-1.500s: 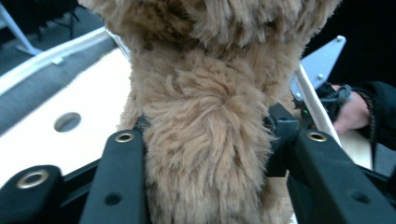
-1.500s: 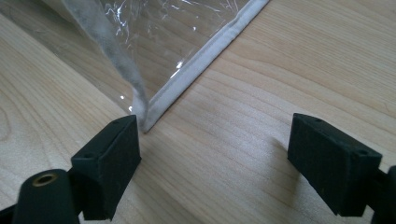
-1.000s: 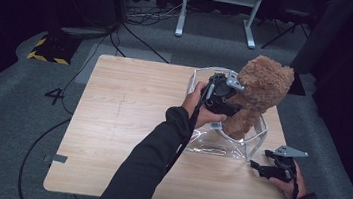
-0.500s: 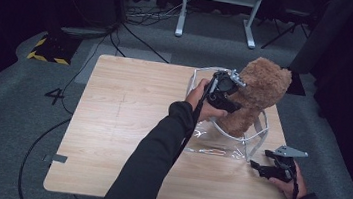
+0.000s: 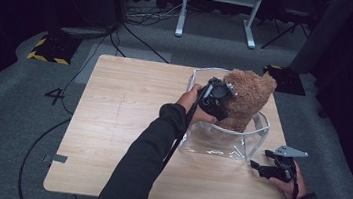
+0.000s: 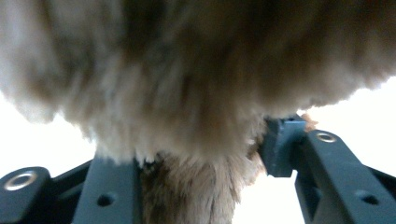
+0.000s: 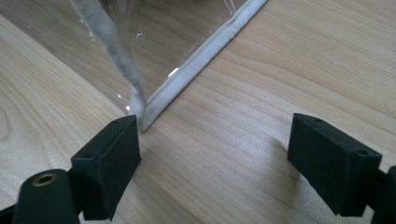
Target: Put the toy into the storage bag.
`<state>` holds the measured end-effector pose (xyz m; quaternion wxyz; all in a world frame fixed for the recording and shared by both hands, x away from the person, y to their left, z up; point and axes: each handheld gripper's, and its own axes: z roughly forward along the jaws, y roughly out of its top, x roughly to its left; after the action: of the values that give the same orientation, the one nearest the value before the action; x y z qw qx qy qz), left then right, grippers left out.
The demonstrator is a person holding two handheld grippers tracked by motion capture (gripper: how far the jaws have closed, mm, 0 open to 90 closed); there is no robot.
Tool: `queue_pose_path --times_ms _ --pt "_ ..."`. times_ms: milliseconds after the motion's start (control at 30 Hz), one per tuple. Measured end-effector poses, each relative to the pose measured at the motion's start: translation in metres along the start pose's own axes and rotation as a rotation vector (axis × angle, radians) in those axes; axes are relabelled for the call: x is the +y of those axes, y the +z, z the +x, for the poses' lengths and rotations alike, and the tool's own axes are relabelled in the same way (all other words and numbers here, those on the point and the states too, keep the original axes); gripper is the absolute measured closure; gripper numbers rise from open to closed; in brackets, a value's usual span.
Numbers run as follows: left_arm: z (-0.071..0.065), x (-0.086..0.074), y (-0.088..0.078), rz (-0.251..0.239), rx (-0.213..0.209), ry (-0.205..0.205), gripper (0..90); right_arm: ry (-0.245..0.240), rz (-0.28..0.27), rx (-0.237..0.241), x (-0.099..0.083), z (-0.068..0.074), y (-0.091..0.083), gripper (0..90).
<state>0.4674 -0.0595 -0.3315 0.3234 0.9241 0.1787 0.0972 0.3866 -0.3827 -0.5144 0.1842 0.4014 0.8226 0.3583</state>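
Note:
A brown teddy bear [image 5: 250,98] stands upright in a clear plastic bag [image 5: 220,142] with white seams, on the right part of the wooden table [image 5: 123,103]. My left gripper [image 5: 222,97] is against the bear's left side, above the bag's rim. In the left gripper view the bear's fur [image 6: 196,70] hangs between the two jaws of my left gripper [image 6: 201,154]. They have just been opening and the fur still brushes them. My right gripper [image 5: 257,166] rests open on the table by the bag's near right corner. Its left pad sits next to the corner seam [image 7: 140,107].
The bag takes up the table's right half, and bare wood stretches to its left and along the front edge. Cables [image 5: 60,131] run over the grey carpet on the left. A white metal stand [image 5: 214,13] is behind the table.
My left gripper has come down with the bear, which now sits lower in the bag. The right gripper has stayed where it was.

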Motion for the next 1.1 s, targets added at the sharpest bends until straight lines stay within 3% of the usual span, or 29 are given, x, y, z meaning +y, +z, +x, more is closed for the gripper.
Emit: queue_pose_path --times_ms 167,200,267,367,433,667,1100 --pt "-0.002 -0.004 0.001 -0.026 -0.012 -0.019 43.3 0.002 0.0 -0.001 0.0 0.0 0.0 16.8" --pt "-0.006 -0.005 -0.001 -0.046 0.007 -0.088 37.5 0.001 0.0 0.0 0.0 0.0 0.0 16.8" --pt "-0.006 -0.005 -0.004 -0.064 0.015 -0.086 35.6 0.0 0.0 0.0 0.0 0.0 0.0 16.9" --pt "-0.009 -0.006 -0.011 -0.109 -0.021 -0.093 29.8 0.002 0.0 0.0 0.0 0.0 0.0 16.9" --pt "-0.009 -0.009 -0.014 -0.122 -0.016 -0.105 27.7 0.0 0.0 0.0 0.0 0.0 0.0 16.8" --pt "-0.01 -0.028 -0.028 -0.184 -0.014 -0.193 18.3 0.001 0.0 0.0 0.0 0.0 0.0 16.8" --pt "-0.011 -0.038 -0.032 -0.21 -0.008 -0.171 17.0 0.0 0.0 0.0 0.0 0.0 0.0 16.8"
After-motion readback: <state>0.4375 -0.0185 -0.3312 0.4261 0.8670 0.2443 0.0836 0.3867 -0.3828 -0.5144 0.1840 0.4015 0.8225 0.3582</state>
